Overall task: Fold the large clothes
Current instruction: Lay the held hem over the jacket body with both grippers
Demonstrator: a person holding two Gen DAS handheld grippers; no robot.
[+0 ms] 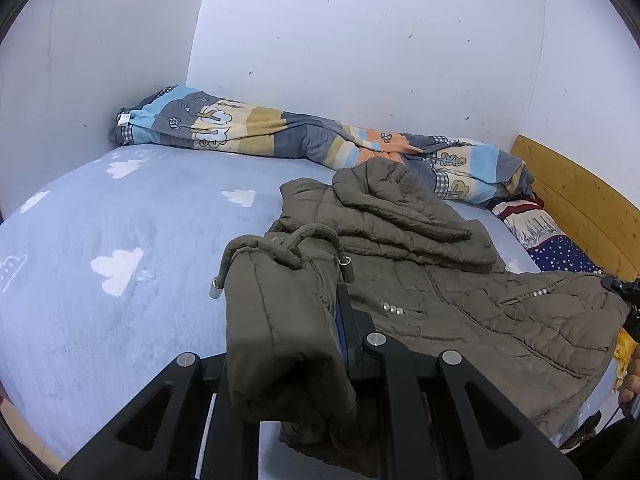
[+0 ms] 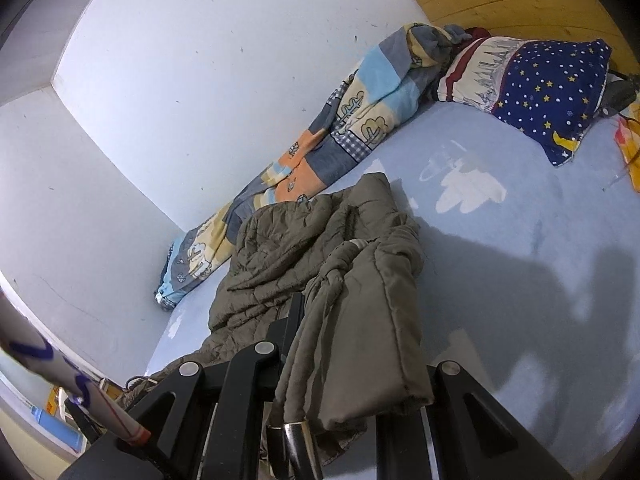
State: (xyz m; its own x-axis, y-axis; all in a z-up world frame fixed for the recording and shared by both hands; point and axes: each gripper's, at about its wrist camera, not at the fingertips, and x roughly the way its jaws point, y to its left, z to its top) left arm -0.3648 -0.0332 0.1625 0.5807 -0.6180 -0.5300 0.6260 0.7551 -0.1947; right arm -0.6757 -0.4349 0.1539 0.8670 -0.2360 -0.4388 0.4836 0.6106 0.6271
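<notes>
I see my left claw (image 1: 320,344) and right claw (image 2: 320,356) each clenched on the olive quilted jacket (image 1: 440,280) over the bed (image 1: 120,220).

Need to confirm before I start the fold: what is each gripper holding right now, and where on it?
Both hold the olive quilted jacket: the left gripper and the right gripper each clamp a bunched edge section with drawstring cords.

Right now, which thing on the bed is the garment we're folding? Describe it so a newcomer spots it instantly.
Start at the pale blue cloud-print bed sheet against the white wall. The garment is the quilted olive-brown jacket lying beside the striped cartoon blanket bunched along that wall. Unlike the bright blanket and the starry navy pillow, it is one drab colour, with drawstring cords and small pearl beads.
</notes>
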